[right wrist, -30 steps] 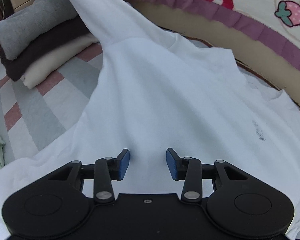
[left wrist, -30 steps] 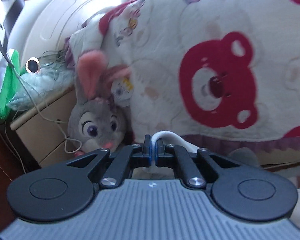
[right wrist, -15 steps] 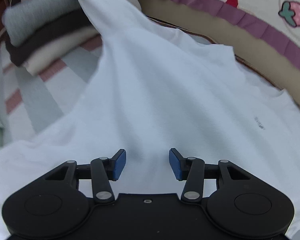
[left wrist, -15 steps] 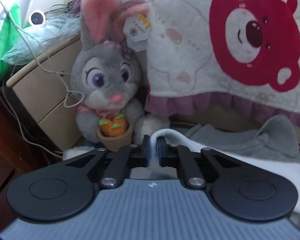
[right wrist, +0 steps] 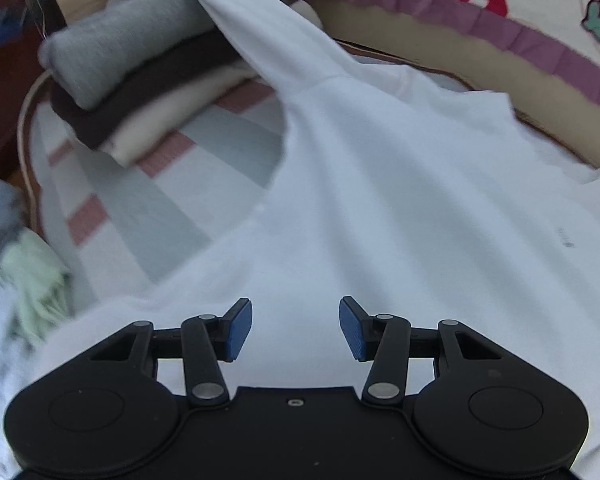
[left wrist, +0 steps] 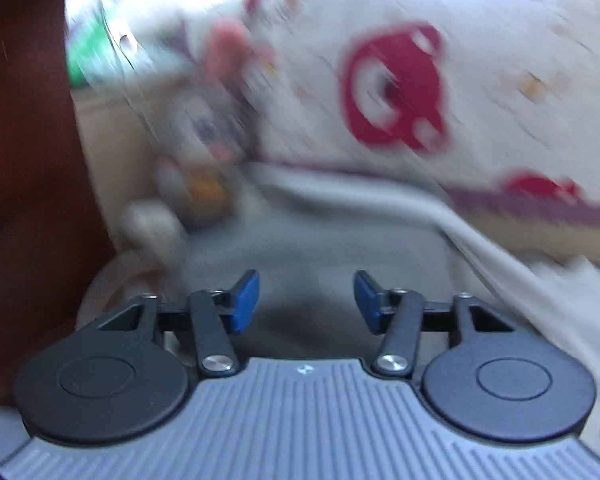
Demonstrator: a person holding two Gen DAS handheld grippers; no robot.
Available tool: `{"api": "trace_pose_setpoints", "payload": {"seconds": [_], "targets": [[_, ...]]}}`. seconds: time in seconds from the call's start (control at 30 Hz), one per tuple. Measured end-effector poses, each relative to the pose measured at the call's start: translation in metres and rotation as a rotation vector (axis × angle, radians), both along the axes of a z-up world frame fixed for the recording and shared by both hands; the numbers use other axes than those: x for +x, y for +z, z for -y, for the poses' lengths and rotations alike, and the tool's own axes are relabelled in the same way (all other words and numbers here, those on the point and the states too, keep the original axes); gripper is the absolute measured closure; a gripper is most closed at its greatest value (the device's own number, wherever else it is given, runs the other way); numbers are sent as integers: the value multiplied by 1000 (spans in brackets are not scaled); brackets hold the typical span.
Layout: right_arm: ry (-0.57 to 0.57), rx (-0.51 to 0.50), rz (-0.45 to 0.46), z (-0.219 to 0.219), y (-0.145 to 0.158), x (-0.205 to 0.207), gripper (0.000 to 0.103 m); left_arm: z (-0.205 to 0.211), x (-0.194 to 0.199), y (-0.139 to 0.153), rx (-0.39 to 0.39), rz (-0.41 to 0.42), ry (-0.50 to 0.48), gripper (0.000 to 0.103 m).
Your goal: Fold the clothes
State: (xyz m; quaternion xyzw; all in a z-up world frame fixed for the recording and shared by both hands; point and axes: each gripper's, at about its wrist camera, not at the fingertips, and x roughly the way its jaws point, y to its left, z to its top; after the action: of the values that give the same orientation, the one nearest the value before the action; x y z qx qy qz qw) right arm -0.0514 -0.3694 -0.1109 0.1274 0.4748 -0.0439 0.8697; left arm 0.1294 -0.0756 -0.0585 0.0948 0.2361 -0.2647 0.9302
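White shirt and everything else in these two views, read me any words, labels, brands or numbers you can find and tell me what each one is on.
No text can be read in either view.
White shirt: a small dark print on its right part, too small and blurred to read.
Left claw: a tiny pale mark on its grey body, a logo, not legible.
Quilt: only red bear pictures, blurred, no lettering visible.

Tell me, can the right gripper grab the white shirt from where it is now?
Probably yes. The right gripper is open, hanging right over the white shirt, with nothing between them. The pile of folded clothes sits off to the side, under the shirt's far end only.
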Motion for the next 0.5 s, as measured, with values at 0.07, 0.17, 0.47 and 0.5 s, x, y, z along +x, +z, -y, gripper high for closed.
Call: {"api": "trace_pose_setpoints", "payload": {"seconds": [0.07, 0.17, 0.47, 0.5], "targets": [[-23, 36, -1, -4, -2, 8, 49, 3, -30, -22, 35, -114, -88, 83], [-65, 104, -6, -5, -6, 20, 49, 5, -70, -47, 29, -239, -178, 94], [-110, 151, -40, -17, -25, 44, 50, 22, -135, -92, 65, -461, -391, 94], [-101, 151, -46, -18, -29, 48, 50, 26, -137, -93, 72, -459, -412, 94]]}}
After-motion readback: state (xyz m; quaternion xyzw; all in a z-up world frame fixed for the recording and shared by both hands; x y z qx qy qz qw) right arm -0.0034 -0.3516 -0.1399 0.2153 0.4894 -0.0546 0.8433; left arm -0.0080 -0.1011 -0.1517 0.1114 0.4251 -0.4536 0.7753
